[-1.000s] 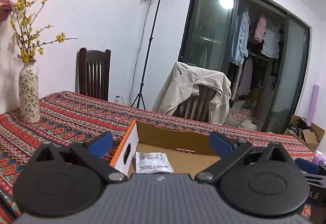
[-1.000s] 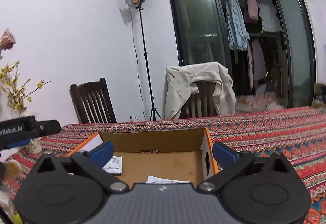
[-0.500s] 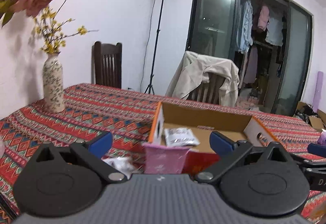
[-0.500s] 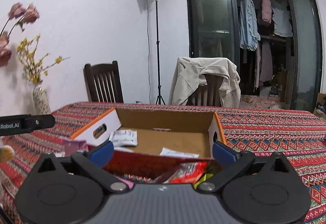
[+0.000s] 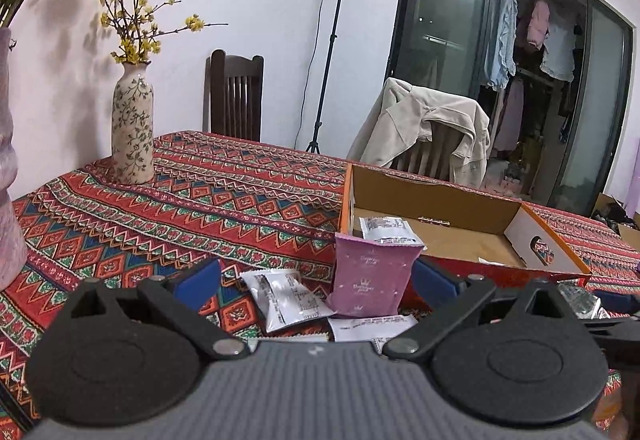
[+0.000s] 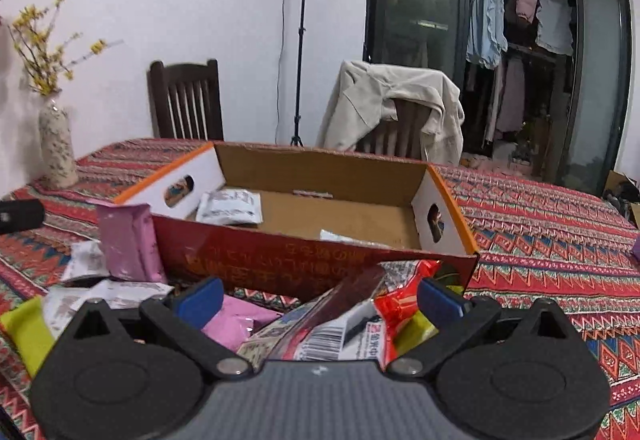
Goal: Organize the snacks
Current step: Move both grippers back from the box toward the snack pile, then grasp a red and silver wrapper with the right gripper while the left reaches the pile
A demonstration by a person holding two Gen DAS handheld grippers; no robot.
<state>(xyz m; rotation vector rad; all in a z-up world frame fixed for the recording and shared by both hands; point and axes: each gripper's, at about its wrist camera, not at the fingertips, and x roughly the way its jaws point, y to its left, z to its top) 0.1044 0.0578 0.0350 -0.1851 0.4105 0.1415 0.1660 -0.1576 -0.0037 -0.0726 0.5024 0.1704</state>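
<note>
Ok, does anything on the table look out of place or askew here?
Yes. Most snack packets lie loose on the tablecloth in front of the cardboard box, not inside it. A pink packet stands propped against the box's outer wall, and a jumbled pile sits by the right gripper.

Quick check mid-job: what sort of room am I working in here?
Most likely a home dining or living room. A table under a patterned tablecloth has wooden chairs around it, a flowered vase stands on it, and clothes hang behind glass sliding doors. The light stand suggests staged recording.
</note>
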